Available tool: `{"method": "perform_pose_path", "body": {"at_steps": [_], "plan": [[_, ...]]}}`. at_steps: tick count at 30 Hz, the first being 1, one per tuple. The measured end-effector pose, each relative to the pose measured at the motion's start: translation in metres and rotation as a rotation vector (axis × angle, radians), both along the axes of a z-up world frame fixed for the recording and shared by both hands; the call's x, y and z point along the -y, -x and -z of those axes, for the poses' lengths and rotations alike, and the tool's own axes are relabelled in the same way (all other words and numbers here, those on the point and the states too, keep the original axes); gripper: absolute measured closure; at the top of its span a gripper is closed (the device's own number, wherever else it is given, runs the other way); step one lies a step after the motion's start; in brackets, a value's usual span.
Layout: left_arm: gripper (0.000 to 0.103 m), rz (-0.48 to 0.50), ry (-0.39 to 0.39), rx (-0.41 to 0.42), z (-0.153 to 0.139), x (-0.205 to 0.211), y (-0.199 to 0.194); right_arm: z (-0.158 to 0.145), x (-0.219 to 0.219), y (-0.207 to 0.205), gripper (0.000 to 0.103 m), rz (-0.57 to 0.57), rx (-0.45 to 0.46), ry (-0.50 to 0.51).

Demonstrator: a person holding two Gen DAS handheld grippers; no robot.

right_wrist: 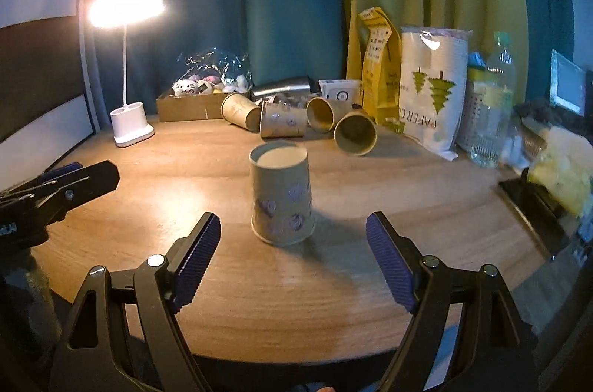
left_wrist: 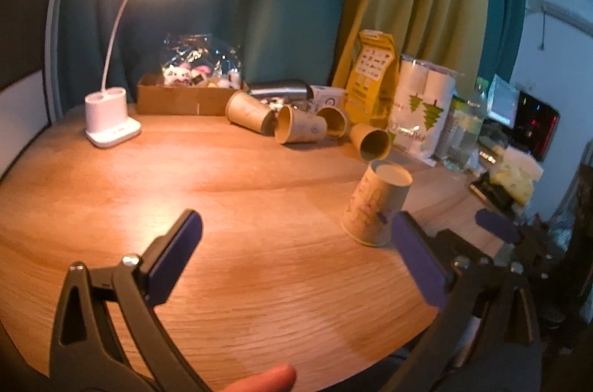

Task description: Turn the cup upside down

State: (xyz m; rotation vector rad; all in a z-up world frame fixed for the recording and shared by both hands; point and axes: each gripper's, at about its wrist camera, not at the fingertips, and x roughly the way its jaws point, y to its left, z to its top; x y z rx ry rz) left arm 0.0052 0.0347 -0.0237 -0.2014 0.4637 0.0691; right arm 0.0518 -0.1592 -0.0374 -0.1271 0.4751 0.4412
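Dim room, only warm light from desk lamp [right_wrist: 126,9], blown-out glare at its head. Table [right_wrist: 207,177] glows orange nr it. Cup [right_wrist: 281,203] throws shadow right. Left view softer; fisheye bends edges, corners black.

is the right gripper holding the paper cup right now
No, the right gripper is open, and the upside-down paper cup stands free on the wooden table beyond its fingertips.

Bare table [right_wrist: 155,191] surrounds the upturned cup [right_wrist: 281,203]; toppled cups [right_wrist: 296,121] crowd behind.
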Motion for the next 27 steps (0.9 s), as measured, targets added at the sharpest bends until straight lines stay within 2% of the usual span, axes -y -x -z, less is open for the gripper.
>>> {"method": "perform_pose_path", "body": {"at_steps": [7, 27], "plan": [[0.001, 0.055, -0.022, -0.018, 0.002, 0.009, -0.004, -0.001, -0.002, 0.008, 0.020, -0.004, 0.030, -0.007], [0.001, 0.070, -0.032, -0.021, 0.002, 0.023, -0.009, 0.004, 0.007, 0.006, 0.020, 0.009, 0.014, -0.038]]}}
